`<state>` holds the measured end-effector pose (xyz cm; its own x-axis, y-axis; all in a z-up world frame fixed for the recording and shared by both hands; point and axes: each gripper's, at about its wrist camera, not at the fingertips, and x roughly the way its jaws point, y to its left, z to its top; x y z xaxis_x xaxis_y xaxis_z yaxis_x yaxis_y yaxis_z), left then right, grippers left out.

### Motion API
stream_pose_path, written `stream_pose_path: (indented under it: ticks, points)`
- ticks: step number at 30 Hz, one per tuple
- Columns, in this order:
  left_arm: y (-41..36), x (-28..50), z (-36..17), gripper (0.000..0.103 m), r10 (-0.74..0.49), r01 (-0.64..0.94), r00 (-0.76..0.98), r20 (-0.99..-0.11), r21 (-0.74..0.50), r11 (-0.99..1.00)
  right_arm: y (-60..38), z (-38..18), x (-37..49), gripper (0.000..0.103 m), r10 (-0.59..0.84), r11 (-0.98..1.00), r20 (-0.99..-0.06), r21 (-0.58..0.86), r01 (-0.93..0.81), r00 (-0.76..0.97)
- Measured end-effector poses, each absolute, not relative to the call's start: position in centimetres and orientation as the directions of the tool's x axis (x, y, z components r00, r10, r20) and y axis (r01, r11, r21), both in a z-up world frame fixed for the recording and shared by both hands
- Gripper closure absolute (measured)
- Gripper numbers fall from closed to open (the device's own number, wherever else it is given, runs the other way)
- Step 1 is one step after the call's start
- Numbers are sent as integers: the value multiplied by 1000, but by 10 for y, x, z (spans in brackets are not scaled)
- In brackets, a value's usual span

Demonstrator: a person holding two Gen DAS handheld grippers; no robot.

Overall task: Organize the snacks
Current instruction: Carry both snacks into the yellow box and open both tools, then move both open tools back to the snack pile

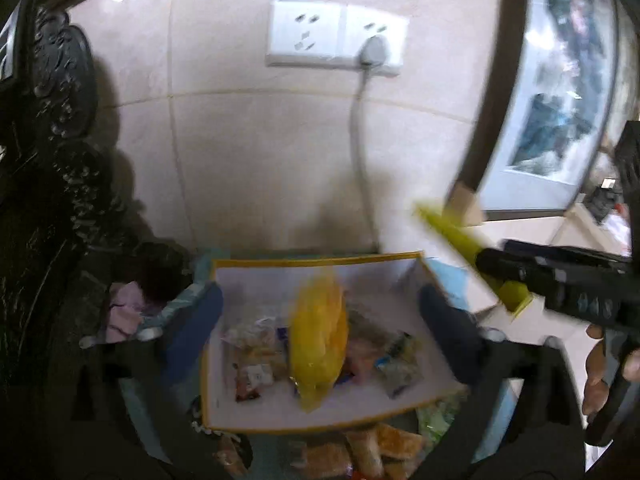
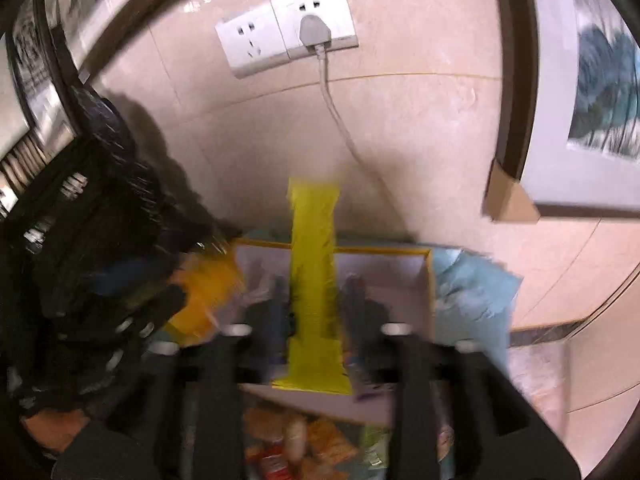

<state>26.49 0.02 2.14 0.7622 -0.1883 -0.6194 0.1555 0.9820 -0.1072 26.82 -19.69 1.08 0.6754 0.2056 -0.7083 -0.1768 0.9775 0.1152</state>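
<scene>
The left tongs [image 1: 320, 320] gaped wide, the orange bag [image 1: 318, 340] loose between them over the box [image 1: 304, 412]. The right tongs [image 2: 316, 312] gripped a yellow-green pack [image 2: 314, 280] above it; dropping it in seemed next.

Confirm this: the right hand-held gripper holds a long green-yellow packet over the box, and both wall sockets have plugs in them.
Wrong on the sockets: the right wrist view shows only one grey plug; the other is empty. The right hand-held gripper does hold the packet over the box.
</scene>
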Motion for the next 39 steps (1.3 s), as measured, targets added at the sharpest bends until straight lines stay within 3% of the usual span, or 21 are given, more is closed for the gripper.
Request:
stream_pose_path:
  ticks: [14, 24, 33, 34, 39]
  points:
    - [24, 184, -74, 2, -190, 164, 648, -738, -109, 980, -237, -91, 196, 35, 259, 966, -816, 235, -111, 517]
    - [14, 98, -151, 2, -106, 277, 567, -817, 68, 958, -210, -154, 120, 35, 269, 961, -880, 222, -163, 391]
    - [12, 89, -189, 3, -37, 302, 556, -831, 160, 940, -192, -185, 109, 35, 238, 968, -915, 197, -156, 326]
    - [11, 92, -193, 6, -12, 301, 568, -823, 194, 934, -191, -186, 110, 35, 236, 968, -916, 193, -158, 325]
    - [12, 106, -201, 43, -22, 301, 581, -813, 189, 935, -188, -189, 113, 35, 221, 971, -921, 175, -166, 321]
